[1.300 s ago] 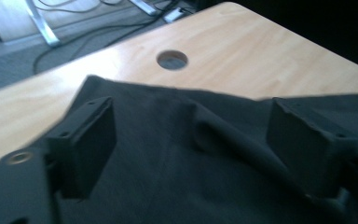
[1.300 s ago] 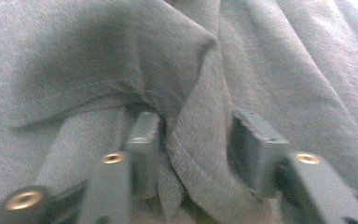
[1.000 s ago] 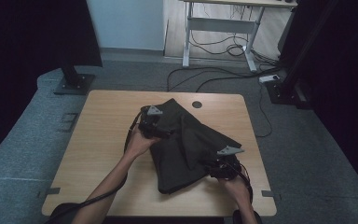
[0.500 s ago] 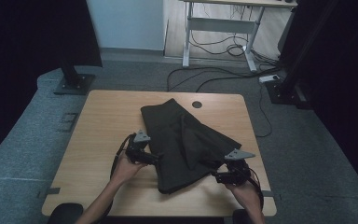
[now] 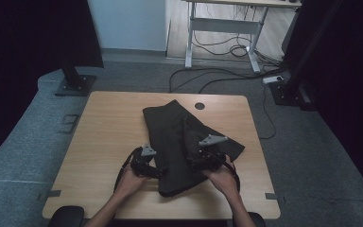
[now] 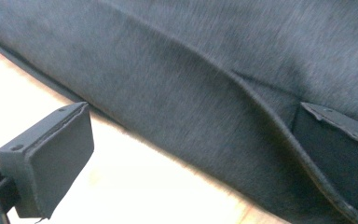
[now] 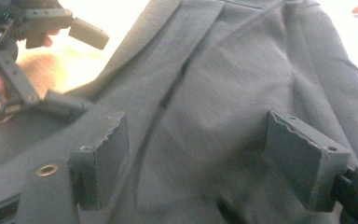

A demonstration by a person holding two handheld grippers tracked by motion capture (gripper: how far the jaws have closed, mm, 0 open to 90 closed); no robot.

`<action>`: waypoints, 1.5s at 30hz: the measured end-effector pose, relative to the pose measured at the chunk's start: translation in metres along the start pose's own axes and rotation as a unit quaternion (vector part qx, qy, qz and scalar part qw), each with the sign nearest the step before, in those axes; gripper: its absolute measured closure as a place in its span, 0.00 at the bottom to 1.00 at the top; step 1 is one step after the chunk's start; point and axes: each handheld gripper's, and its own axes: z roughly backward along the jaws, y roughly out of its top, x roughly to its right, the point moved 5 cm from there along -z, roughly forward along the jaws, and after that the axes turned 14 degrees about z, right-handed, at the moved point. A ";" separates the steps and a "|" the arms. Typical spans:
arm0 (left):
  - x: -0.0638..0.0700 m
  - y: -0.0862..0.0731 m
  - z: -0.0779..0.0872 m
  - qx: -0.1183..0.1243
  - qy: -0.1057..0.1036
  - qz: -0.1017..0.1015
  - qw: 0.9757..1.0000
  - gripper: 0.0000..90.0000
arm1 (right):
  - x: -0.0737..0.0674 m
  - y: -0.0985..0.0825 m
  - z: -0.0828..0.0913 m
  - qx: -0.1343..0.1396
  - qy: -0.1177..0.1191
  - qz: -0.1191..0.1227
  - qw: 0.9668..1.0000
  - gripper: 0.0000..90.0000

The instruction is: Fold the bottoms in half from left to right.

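- The dark garment [image 5: 179,142] lay folded at mid tabletop [image 5: 108,123], toward the near edge.
- Left tool [image 6: 186,154]: jaws wide, straddling the garment's near left edge, nothing pinched.
- Right tool [image 7: 209,158]: jaws wide over the cloth (they had just been opening), nothing between them.
- Risk: closing on one layer only could drag the fold apart.
- No readable labels or writing.

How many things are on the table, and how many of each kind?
Dark folded garment: 1
Hand-held grippers: 2, the left gripper at the garment's left edge and the right gripper over the garment
Total: 3
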 end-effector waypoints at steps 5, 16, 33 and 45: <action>0.000 0.000 -0.001 -0.001 0.004 -0.003 1.000 0.00 | -0.005 0.008 -0.033 -0.046 -0.032 0.035 0.998 0.39; -0.003 0.000 -0.003 -0.014 -0.002 0.007 1.000 0.00 | 0.062 -0.009 0.002 -0.068 -0.106 -0.016 0.992 0.87; 0.006 0.007 0.004 0.003 -0.015 0.028 0.999 0.01 | 0.139 -0.064 0.037 -0.058 -0.130 -0.111 0.984 0.39; 0.025 -0.006 -0.004 -0.026 -0.033 0.025 0.999 0.00 | 0.147 -0.102 -0.013 -0.092 -0.098 -0.145 0.980 0.32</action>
